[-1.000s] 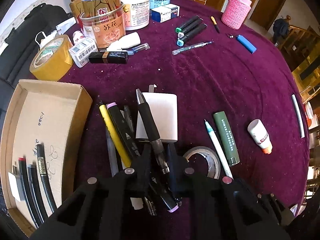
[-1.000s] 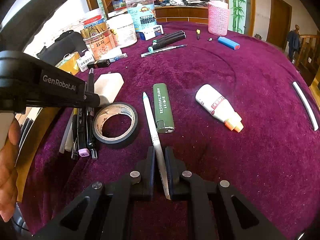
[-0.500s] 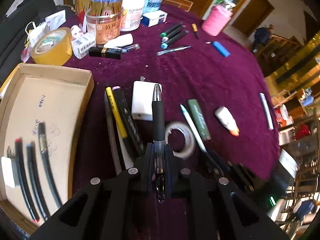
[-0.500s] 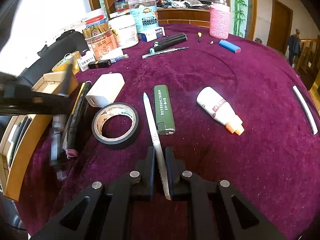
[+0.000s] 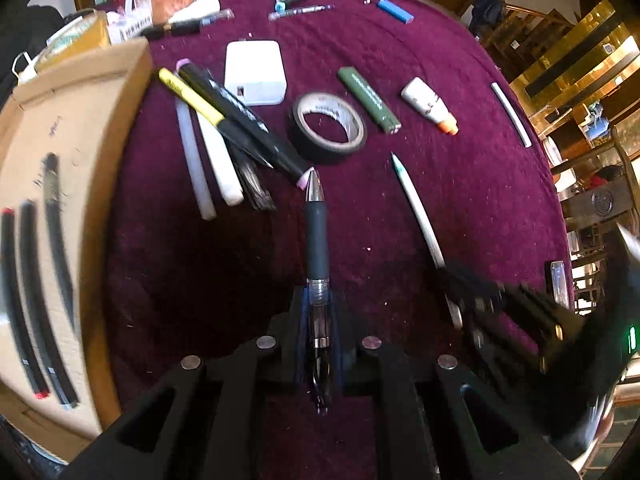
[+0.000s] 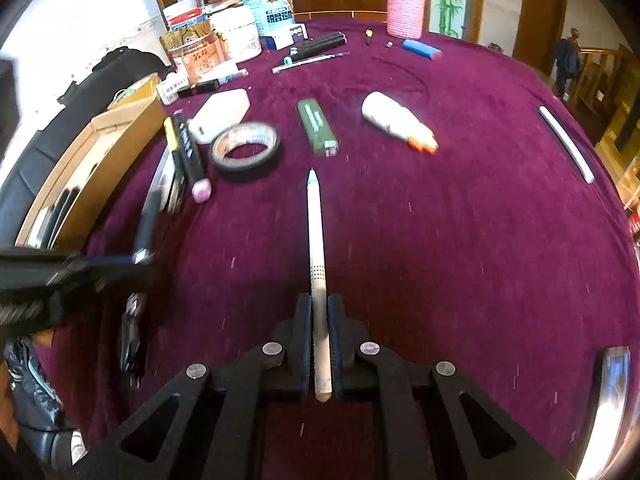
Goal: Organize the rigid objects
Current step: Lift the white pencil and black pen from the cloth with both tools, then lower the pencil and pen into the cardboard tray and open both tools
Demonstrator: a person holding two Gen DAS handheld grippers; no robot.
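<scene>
Pens sit clamped in both tongs — left gripper [image 5: 318, 312] on black pen [image 5: 317, 232], right gripper [image 6: 320, 320] on white pen [image 6: 316, 224]; each points forward; cardboard box [image 5: 80, 92] lies left — nearer the left hand.

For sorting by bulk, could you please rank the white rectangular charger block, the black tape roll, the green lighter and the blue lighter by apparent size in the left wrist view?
1. White rectangular charger block and black tape roll: alike, unranked.
2. Green lighter.
3. Blue lighter, though it lies farthest from the camera, so this is unsure.
</scene>
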